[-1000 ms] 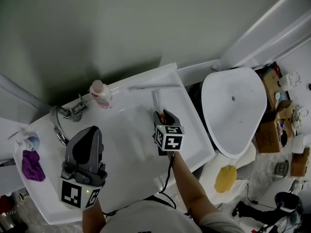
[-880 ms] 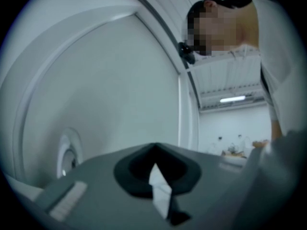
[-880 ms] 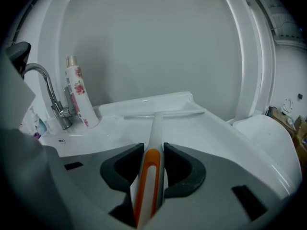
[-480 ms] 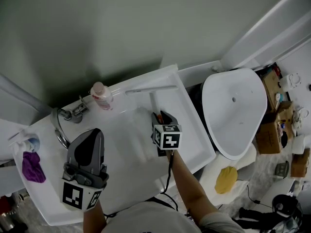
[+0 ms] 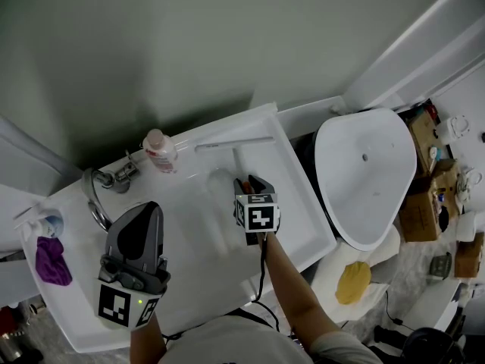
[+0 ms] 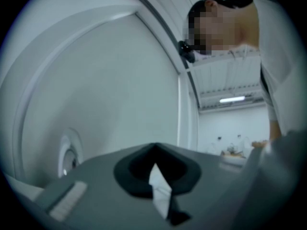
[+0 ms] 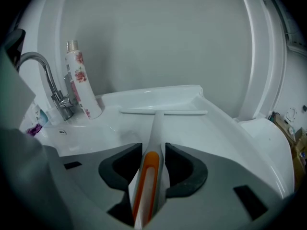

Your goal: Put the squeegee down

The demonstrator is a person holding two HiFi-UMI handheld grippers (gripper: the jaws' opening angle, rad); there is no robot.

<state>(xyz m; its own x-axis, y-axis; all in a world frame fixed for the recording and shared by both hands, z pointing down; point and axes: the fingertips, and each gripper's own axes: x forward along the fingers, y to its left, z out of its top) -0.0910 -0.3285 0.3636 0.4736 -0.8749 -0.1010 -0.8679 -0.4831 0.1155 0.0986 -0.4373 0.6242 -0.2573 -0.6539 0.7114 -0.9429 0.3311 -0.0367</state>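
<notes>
- The right gripper (image 7: pixel 153 153) is clamping the squeegee (image 7: pixel 157 123) by its orange-inlaid handle, with the jaws pressing on either side.
- The squeegee's long axis is running straight ahead of those jaws. Its blade is sitting crosswise at the far end, low over the back ledge of the sink counter (image 7: pixel 225 128); I cannot tell whether it is touching.
- The left gripper (image 5: pixel 142 212) is hanging well off to the left of the right gripper, jaws together on nothing, so it is the farther one.

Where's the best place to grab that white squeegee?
Grab the white squeegee by its long orange-striped handle, from the end away from the blade. The handle is narrow and fits between two jaws; the blade is a wide thin crossbar. The right gripper holds it that way.
</notes>
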